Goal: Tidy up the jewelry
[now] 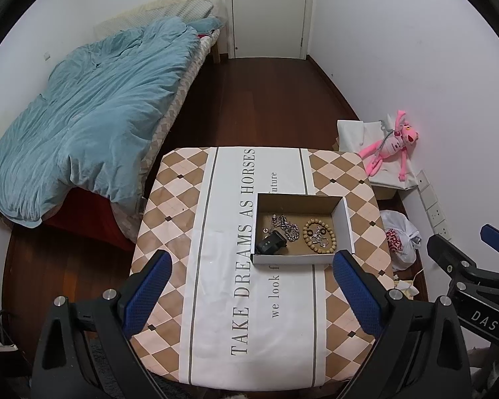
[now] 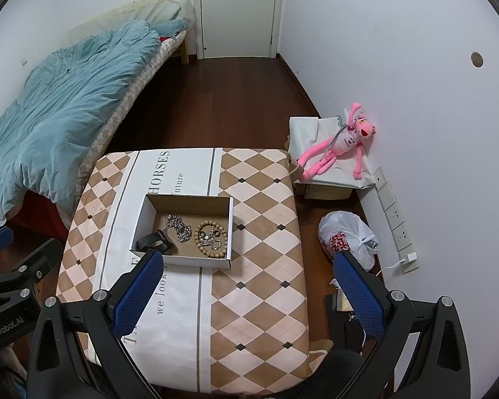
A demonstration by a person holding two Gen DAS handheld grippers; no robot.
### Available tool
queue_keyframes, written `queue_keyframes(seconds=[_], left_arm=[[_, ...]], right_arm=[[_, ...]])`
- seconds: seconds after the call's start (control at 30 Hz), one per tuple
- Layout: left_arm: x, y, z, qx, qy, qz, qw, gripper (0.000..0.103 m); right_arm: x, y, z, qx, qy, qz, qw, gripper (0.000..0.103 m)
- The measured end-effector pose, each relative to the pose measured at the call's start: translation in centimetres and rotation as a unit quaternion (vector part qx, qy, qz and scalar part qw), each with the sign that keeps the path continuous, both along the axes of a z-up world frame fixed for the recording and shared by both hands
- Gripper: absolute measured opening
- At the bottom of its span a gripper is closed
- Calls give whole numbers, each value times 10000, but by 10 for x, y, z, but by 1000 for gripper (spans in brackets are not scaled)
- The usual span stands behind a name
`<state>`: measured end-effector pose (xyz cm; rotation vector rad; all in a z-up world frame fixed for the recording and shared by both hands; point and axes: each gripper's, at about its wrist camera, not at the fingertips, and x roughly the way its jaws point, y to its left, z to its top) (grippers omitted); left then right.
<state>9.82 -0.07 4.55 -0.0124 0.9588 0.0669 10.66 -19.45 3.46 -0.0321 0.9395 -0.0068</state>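
A shallow cardboard box [image 1: 347, 222] [image 2: 139, 219] stands on the table [image 1: 223, 299] [image 2: 259, 282]. Inside lie a black wristband [image 1: 270, 243] [image 2: 153, 242], a silver chain [image 1: 286, 226] [image 2: 179, 226] and a wooden bead bracelet [image 1: 319, 236] [image 2: 213, 238] with small rings and a metal piece inside it. My left gripper [image 1: 252, 267] is open and empty, above the table in front of the box. My right gripper [image 2: 246, 267] is open and empty, in front of the box and to its right. Each gripper shows at the edge of the other's view.
The table has a diamond-pattern cloth with printed text. A bed with a blue duvet [image 1: 93, 113] is at left. A pink plush toy [image 2: 336, 146] lies on a covered box at right, with a white plastic bag [image 2: 346, 237] and wall sockets [image 2: 396, 219] nearby. A door [image 1: 269, 10] is at the back.
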Motion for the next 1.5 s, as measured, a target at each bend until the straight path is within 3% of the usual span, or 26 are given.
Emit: queue_keyframes(seconds=[1.5], left_arm=[[-1, 5, -11, 36, 36, 12, 10000, 99]], right_arm=[[-2, 4, -9, -30, 116, 45, 9999, 103]])
